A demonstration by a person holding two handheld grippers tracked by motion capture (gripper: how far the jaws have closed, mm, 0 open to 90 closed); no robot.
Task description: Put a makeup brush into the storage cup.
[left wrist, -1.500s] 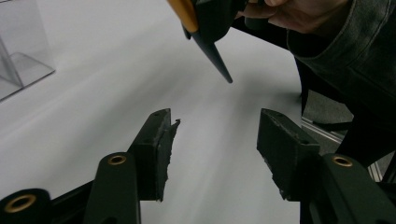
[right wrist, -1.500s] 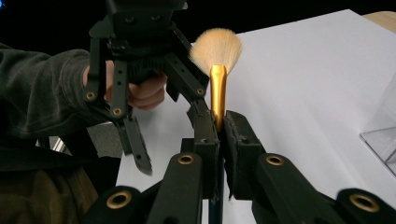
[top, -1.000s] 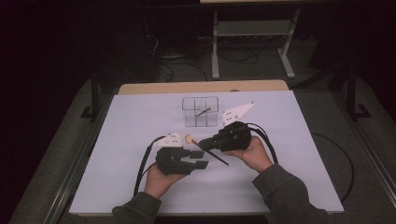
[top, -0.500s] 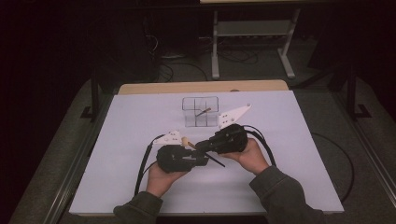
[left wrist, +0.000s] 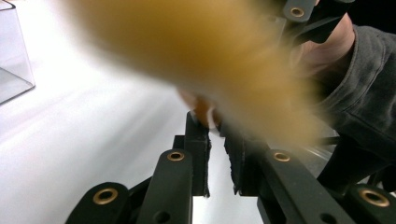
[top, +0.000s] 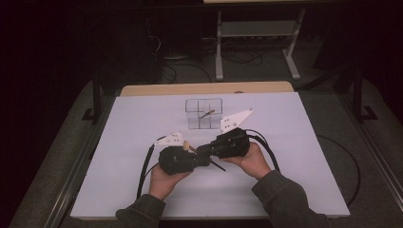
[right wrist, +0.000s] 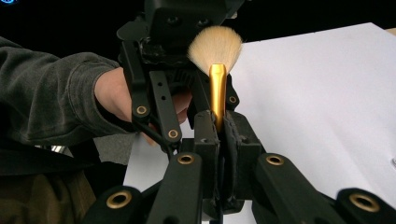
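Right gripper (right wrist: 219, 140): jaws pressed together on the gold collar of a makeup brush (right wrist: 215, 70), with the pale bristles fanning out beyond the tips.
Left gripper (left wrist: 215, 135): its jaws have just been closing and now stand nearly together; the brush's narrow part sits at their very tips, but the blur of bristles close to the lens hides whether the pads press on it.
Where the brush is: held in the air between the two grippers, low over the white table (top: 142, 123), at the middle of its near half; in the high view the bristle tip (top: 187, 145) peeks up just above the left gripper (top: 202, 160).
Weight: judged very light; one pinch carries it.
Stiffness: collar and dark handle look rigid, the bristles soft and easily splayed or bent.
Slip: the polished gold metal looks smooth, so it may twist or slide in a loose pinch.
Best hold: on the collar or handle, never on the bristles.
Farther off: a clear divided box (top: 204, 113) stands well apart toward the far side, with another brush leaning in it.
Hands: each hand (top: 164, 183) wraps its gripper from the near edge.
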